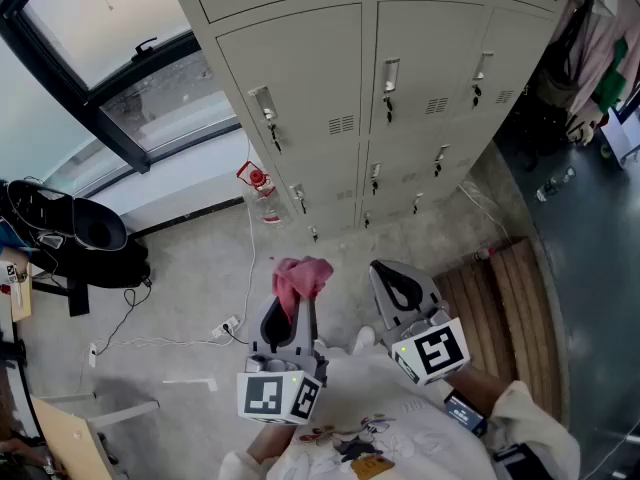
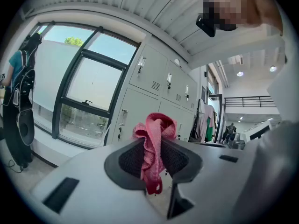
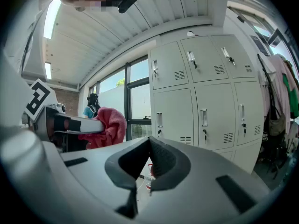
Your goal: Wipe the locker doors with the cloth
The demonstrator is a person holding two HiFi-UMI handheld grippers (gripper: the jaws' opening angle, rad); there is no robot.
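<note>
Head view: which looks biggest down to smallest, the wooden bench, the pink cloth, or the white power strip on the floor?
1. wooden bench
2. pink cloth, though it is held nearer the camera than the floor things, so its true rank against them is unsure
3. white power strip

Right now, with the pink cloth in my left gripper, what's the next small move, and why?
Probably reach the left gripper forward until the pink cloth presses on the locker door ahead. Its jaws are clamped on the cloth, but it is short of the lockers, touching no door.
</note>
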